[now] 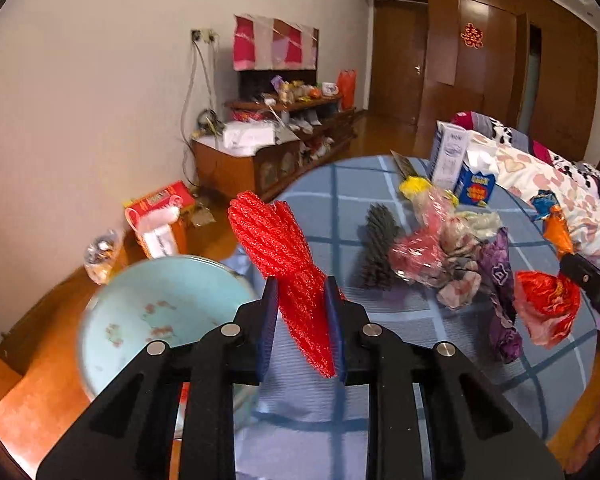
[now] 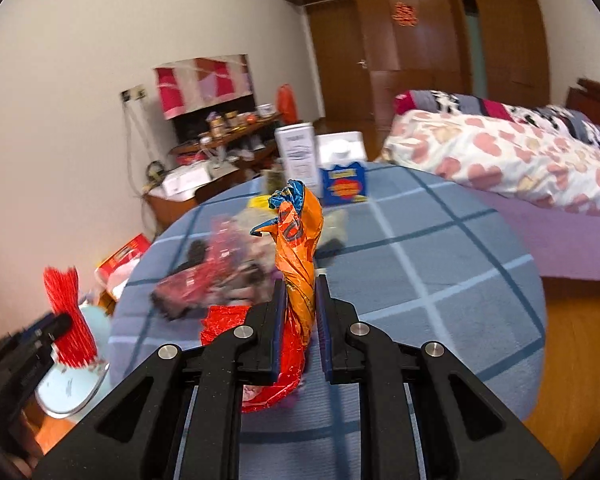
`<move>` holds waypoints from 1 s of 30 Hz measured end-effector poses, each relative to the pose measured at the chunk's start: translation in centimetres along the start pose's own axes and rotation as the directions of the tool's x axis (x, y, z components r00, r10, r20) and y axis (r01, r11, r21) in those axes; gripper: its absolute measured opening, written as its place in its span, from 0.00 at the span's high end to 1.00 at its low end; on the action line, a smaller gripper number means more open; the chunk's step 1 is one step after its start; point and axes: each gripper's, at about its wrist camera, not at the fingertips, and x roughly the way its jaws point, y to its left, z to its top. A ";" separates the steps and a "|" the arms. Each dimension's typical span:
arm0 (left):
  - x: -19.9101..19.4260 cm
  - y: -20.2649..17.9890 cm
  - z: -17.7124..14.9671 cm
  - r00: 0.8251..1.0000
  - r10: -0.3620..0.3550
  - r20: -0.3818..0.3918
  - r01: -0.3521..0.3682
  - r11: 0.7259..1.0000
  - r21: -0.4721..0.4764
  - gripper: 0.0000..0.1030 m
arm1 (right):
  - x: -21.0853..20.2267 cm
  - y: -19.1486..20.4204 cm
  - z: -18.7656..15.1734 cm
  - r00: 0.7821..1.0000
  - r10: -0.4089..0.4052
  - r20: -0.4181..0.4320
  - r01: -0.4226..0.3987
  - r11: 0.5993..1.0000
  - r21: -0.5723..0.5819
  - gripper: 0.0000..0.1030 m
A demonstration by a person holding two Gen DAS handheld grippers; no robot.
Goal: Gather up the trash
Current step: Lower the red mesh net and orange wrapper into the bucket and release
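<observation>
Red foam net (image 1: 288, 264) sits pinched between left jaws, orange wrapper (image 2: 300, 248) between right.

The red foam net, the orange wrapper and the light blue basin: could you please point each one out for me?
red foam net (image 1: 284, 256), left wrist view, its middle.
orange wrapper (image 2: 298, 240), right wrist view, upper twist.
light blue basin (image 1: 148, 312), left wrist view, inner floor.

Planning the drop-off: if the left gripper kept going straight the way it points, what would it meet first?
Probably nothing soon: the left gripper, shut on the red foam net, points past the table's left edge toward the wooden cabinet; depth unclear.
</observation>
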 end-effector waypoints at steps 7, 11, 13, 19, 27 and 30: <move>-1.7 2.9 0.0 0.998 0.054 -0.008 -0.055 0.998 -0.022 0.77 | -0.2 3.4 -0.5 0.998 0.058 -0.025 -0.059 0.996 -0.059 0.85; -2.3 4.3 -0.5 0.997 0.082 -0.012 -0.082 0.996 -0.028 0.77 | -0.5 5.3 -0.9 0.996 0.085 -0.036 -0.088 0.992 -0.091 0.85; -2.4 4.9 -0.7 0.996 0.093 -0.016 -0.093 0.995 -0.034 0.77 | -0.7 6.3 -1.2 0.994 0.101 -0.042 -0.105 0.988 -0.109 0.85; -2.9 6.9 -1.0 0.991 0.135 -0.022 -0.136 0.989 -0.051 0.77 | -1.3 9.4 -1.8 0.989 0.141 -0.053 -0.148 0.975 -0.163 0.85; -3.6 9.8 -1.2 0.983 0.182 -0.020 -0.183 0.980 -0.073 0.77 | -1.4 12.5 -2.2 0.981 0.183 -0.067 -0.193 0.957 -0.215 0.85; -3.6 10.7 -1.3 0.981 0.191 -0.023 -0.192 0.978 -0.085 0.77 | -1.1 13.8 -2.3 0.977 0.196 -0.079 -0.210 0.949 -0.234 0.85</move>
